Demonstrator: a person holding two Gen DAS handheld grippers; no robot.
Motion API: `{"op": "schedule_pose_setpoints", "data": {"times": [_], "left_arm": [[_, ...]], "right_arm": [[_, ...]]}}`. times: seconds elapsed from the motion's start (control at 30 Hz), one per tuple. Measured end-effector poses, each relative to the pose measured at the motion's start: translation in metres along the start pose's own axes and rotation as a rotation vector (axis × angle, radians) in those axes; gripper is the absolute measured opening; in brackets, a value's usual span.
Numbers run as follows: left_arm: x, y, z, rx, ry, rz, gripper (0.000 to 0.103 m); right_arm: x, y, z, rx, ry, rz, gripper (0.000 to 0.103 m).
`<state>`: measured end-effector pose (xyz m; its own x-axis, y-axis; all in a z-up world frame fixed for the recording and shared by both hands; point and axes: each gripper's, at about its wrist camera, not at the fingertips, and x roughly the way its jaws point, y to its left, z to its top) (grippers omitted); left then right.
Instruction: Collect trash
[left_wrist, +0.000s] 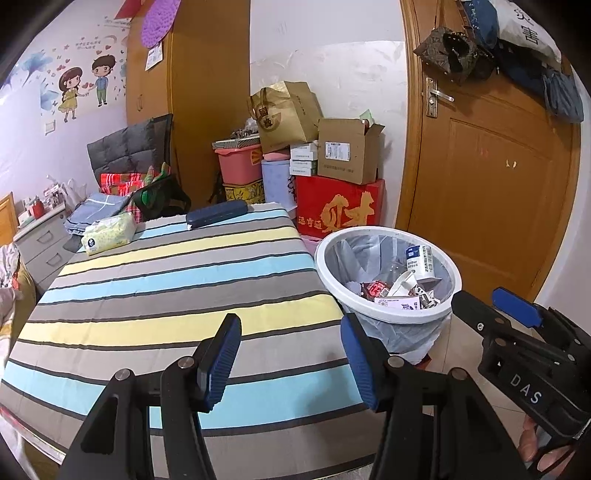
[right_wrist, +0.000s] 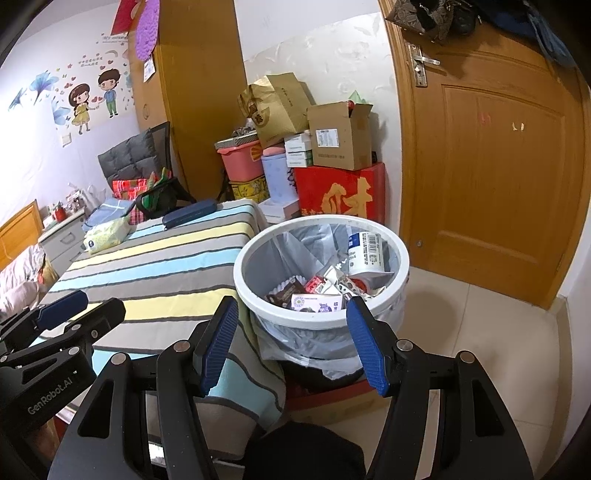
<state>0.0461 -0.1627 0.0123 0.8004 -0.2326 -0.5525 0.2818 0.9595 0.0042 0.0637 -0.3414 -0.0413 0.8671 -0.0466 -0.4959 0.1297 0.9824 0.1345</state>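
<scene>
Hovering over the near edge of the table (left_wrist: 166, 280), draped in a striped cloth: left gripper (left_wrist: 291, 358), jaws standing apart with nothing between them. Hanging beside it over the white trash bin (right_wrist: 321, 321): right gripper (right_wrist: 293, 347), jaws likewise apart and empty. Sitting on the floor just beside the table's corner, lined with a thin clear bag (right_wrist: 314, 343) and already holding the trash (right_wrist: 325, 291): small cartons, wrappers, and a labelled white cup (right_wrist: 365, 254) leaning against the far wall.

Judging the remaining pieces: likely light, crushable paper and film, needing only a gentle pinch across a flat side or a stiff edge; glossy wrappers probably slipping if pinched at a loose corner. Resting at the table's far end: a tissue pack (left_wrist: 109, 234), soft and yielding, and a dark blue case (left_wrist: 216, 214), rigid, probably not trash. Seeing no loose litter on the cloth, so the collecting looks nearly finished.
</scene>
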Motion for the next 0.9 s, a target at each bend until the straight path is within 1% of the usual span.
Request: {"op": "schedule_pose_setpoints", "data": {"times": [0.9], "left_arm": [[-0.0082,0.0021,0.0,-0.001,-0.002,0.003,0.056]], "right_arm": [[-0.0059,0.0005,0.002,0.004,-0.005,0.005,0.062]]}}
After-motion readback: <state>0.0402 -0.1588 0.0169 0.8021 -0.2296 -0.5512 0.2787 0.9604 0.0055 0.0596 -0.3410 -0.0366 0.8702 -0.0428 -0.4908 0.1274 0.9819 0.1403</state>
